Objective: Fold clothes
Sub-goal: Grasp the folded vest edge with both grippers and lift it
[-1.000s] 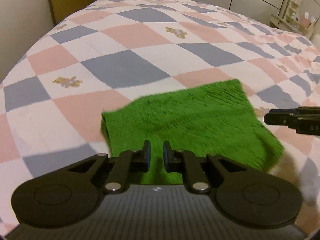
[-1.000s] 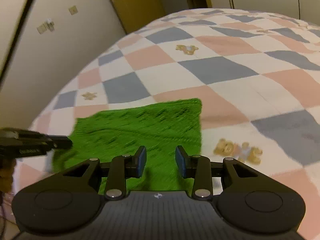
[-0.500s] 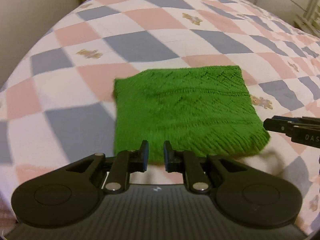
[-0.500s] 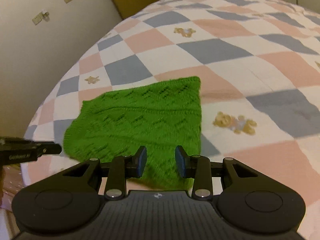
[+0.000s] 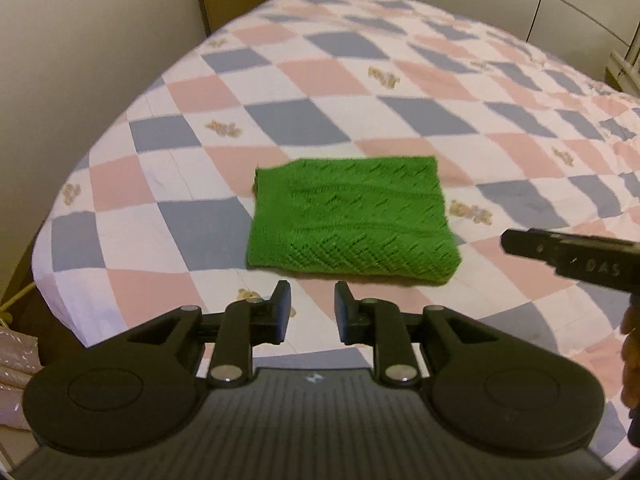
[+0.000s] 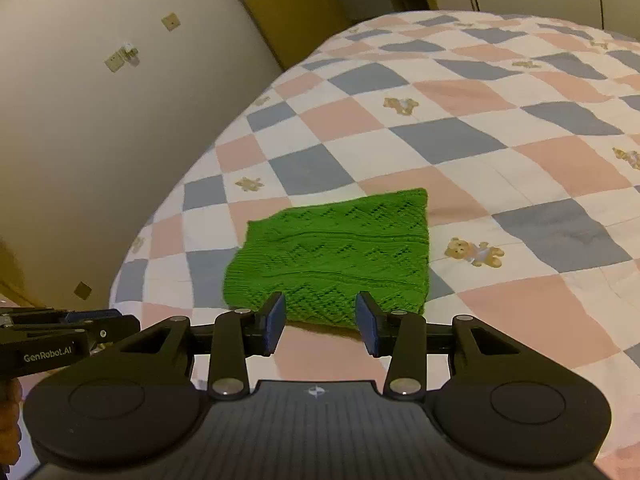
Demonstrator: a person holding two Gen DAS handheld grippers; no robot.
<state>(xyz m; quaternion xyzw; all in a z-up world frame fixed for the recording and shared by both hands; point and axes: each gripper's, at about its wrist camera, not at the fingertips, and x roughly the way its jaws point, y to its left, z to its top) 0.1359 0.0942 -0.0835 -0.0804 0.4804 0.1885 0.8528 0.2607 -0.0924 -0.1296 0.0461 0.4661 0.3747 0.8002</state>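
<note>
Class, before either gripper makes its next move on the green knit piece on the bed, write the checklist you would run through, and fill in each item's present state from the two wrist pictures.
1. Green knit garment lies flat as a folded rectangle on the checkered bedspread: ok.
2. Left gripper open, nothing between its fingers: ok.
3. Right gripper open and empty: ok.
4. Both grippers clear of the garment, none touching it: ok.
5. Edges of the fold line up, no layer sticking out: cannot tell; the left edge looks slightly uneven and the underside is hidden.
6. Bedspread around the garment free of other items that could snag: ok.
</note>
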